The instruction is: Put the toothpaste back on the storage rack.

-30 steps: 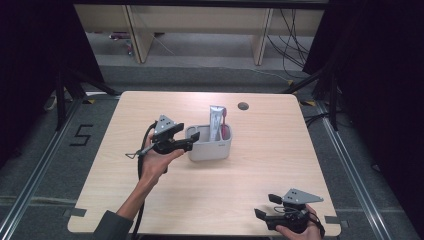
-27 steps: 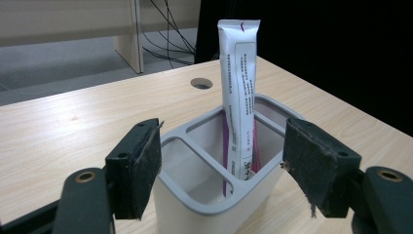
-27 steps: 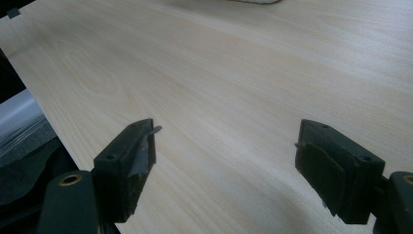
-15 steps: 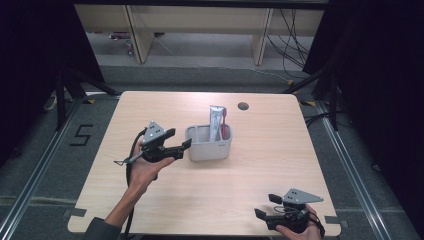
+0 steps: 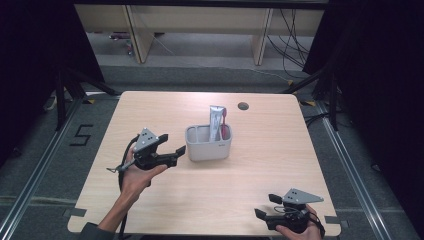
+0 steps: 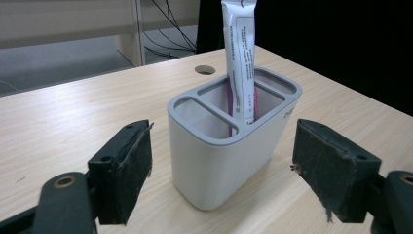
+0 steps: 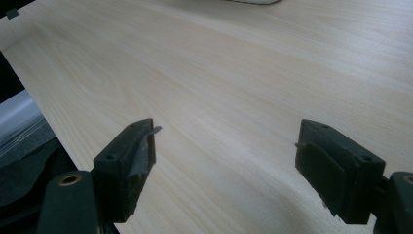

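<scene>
The grey holder (image 5: 208, 144) stands upright near the middle of the table (image 5: 260, 175), with a toothpaste tube (image 5: 216, 121) and a pink toothbrush (image 5: 224, 125) upright in its right-hand compartment. The left gripper (image 5: 176, 152) sits just to the holder's left, its jaws wide, having just been opening, with nothing pressed between the pads. The right gripper (image 5: 262, 209) rests near the table's front right corner, jaws wide over bare wood, well apart from the holder
</scene>
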`<state>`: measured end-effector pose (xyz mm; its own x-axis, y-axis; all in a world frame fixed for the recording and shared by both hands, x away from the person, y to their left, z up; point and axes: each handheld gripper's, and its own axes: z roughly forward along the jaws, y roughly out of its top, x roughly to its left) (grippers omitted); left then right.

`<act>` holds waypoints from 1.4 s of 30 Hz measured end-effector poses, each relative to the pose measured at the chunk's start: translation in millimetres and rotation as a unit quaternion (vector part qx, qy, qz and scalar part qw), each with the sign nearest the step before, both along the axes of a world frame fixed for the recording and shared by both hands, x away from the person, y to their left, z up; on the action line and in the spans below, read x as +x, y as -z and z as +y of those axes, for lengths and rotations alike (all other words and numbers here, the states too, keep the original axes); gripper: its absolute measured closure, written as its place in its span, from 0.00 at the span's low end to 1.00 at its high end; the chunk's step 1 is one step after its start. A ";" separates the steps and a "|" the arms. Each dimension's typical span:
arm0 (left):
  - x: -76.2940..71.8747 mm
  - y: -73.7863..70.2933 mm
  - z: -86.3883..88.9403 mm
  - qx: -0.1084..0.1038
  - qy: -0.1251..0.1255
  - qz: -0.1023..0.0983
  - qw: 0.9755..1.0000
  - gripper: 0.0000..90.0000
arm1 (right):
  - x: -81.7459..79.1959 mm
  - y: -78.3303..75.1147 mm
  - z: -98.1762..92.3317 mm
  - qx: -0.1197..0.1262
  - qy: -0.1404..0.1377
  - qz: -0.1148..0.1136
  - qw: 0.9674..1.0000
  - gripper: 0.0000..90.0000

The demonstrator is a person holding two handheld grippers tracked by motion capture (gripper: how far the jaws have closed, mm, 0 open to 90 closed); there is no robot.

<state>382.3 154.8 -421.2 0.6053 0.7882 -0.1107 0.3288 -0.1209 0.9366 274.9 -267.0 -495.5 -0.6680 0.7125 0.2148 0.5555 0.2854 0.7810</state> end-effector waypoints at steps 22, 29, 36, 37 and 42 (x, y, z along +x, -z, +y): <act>-24.2 24.5 18.4 0.008 0.015 0.012 1.000 0.22 | 0.6 0.3 -0.4 -0.004 0.002 -0.003 1.000 0.26; -34.2 33.3 23.1 0.015 0.019 0.021 0.999 0.22 | 1.0 1.2 0.4 0.001 0.000 -0.001 1.000 0.26; -43.6 43.7 27.8 0.027 0.024 0.025 0.999 0.20 | 0.8 1.0 0.3 0.000 0.001 -0.001 1.000 0.26; -45.1 45.4 28.7 0.030 0.024 0.027 0.999 0.20 | 0.8 1.0 0.4 0.000 0.000 -0.001 1.000 0.26; -54.1 55.9 31.7 0.045 0.029 0.031 0.998 0.19 | 0.8 0.4 -0.3 -0.004 -0.005 0.003 1.000 0.26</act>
<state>328.2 186.4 -477.0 0.6443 0.7605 -0.0800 0.3752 -0.2232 0.8997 275.7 -267.3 -495.9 -0.6731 0.7081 0.2133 0.5579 0.2968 0.7750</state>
